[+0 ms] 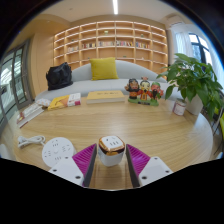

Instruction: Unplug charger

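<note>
The charger (111, 147) is a small white cube with an orange-rimmed top, standing on the wooden table (150, 125). It sits between the tips of my gripper (111, 153). Both magenta pads (85, 158) press against its sides, so the fingers are shut on it. The socket or cable under it is hidden by the cube and the fingers.
A round white disc (58, 150) lies just left of the fingers, and a white cable piece (30, 140) lies further left. Plush toys (143, 90) and a leafy plant (195, 80) stand at the table's far side. A sofa with a yellow cushion (103, 69) is beyond.
</note>
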Demonstrator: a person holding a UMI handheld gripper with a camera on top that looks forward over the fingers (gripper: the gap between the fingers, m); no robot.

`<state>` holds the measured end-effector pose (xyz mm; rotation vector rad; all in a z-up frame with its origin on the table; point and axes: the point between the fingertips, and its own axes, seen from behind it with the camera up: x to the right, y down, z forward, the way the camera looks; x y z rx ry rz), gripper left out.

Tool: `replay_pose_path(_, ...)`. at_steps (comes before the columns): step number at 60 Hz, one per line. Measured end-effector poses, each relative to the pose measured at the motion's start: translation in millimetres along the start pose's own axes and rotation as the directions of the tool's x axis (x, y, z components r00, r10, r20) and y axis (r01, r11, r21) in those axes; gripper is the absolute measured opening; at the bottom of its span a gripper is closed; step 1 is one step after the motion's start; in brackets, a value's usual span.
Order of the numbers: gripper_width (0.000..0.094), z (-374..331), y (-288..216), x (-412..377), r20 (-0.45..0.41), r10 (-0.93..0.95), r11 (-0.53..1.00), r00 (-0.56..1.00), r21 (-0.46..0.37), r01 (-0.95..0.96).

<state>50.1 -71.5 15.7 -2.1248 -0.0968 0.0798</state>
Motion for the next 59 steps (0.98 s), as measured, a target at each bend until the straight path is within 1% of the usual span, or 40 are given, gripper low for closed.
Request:
replay_pose_path(6, 0.0801, -15, -9, 1, 0.007, -0.010, 1.000, 1.000, 0.022, 0.010)
replay_pose_path(9, 0.0869, -30, -15, 2, 0.005, -0.022, 0.999, 1.000, 0.038, 0.021)
replay_pose_path(12, 0.0853, -45, -19, 1, 0.002, -0.039, 0.998, 0.999, 0.055, 0.039)
replay_pose_path(22, 0.0856, -111, -27, -2, -0.009, -0.059, 0.993, 0.998, 0.099, 0.060)
replay_pose_path(30, 0.0856, -166, -24, -7, 0.006, -0.053, 0.993, 0.999, 0.105, 0.052)
replay_pose_path(36, 0.0856, -200, -19, -2, -0.023, -0.065, 0.992, 0.998, 0.107, 0.067)
replay_pose_path(46, 0.0854, -236, -13, 0, -0.019, -0.065, 0.990, 0.998, 0.122, 0.067)
replay_pose_path(59, 0.0858, -252, -15, 2, -0.027, -0.076, 0.986, 0.997, 0.148, 0.079)
